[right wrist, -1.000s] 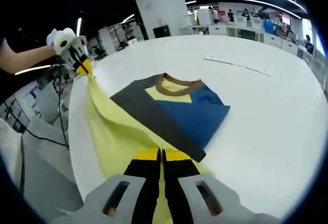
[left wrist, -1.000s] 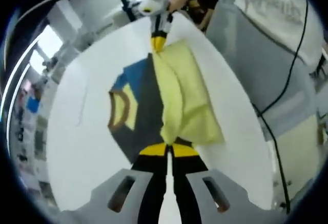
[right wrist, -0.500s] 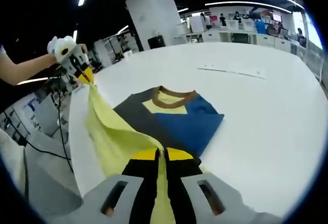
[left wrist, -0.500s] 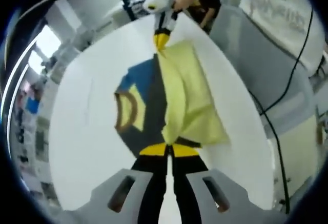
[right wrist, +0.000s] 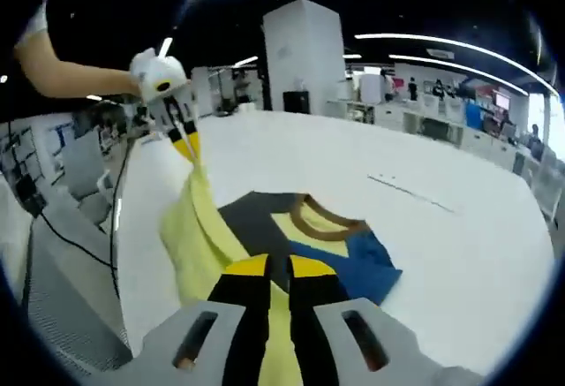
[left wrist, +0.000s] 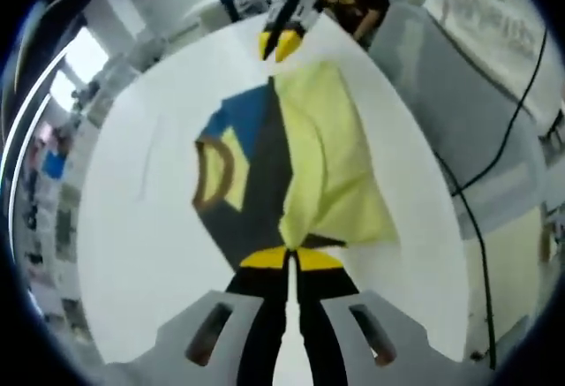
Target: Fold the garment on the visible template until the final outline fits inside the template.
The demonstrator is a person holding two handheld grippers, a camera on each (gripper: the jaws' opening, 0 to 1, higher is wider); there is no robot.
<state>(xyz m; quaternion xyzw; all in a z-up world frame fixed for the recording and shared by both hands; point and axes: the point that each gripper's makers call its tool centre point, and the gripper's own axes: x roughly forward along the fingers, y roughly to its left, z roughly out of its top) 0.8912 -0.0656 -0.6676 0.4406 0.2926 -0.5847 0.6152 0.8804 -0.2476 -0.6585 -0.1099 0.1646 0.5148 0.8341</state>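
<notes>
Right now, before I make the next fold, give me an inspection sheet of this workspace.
Surface: white table, smooth and bare around the cloth; no template outline can be made out.
Job's things: garment, partly folded, with a yellow panel laid over the grey and blue front and the brown collar showing.
Clutter: thin line mark on the table beyond the garment; nothing else seen.
Grippers: left gripper is shut on the garment's near yellow edge; right gripper has its jaws apart, just off the far corner.
Cables: black cable hangs beside the table.
Surroundings: open office with a white pillar, desks and ceiling strip lights.
</notes>
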